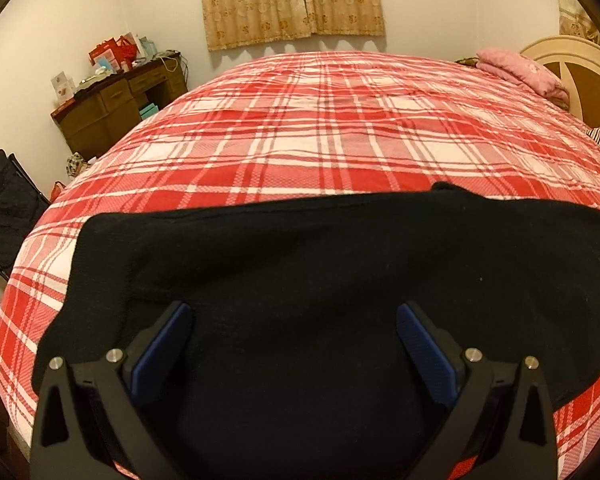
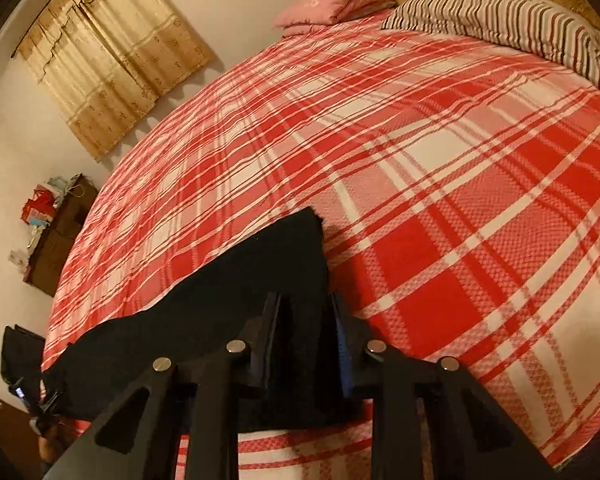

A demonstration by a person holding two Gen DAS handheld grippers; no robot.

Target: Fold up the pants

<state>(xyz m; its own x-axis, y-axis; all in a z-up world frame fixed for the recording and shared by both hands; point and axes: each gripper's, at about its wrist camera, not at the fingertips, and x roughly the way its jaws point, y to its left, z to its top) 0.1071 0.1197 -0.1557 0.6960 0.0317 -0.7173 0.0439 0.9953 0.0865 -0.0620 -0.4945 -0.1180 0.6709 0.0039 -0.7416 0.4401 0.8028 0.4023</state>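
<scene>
Pants (image 2: 284, 280) between right gripper (image 2: 306, 304) jaws

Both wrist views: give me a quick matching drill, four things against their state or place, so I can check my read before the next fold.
Things:
1. left gripper
2. right gripper
3. black pants
4. striped pillow

States or places:
A. lies at the head of the bed
B. open, fingers spread above dark cloth
C. spread along the near edge of the plaid bedspread
D. shut on an end of the cloth

Pairs: 1-B, 2-D, 3-C, 4-A
</scene>
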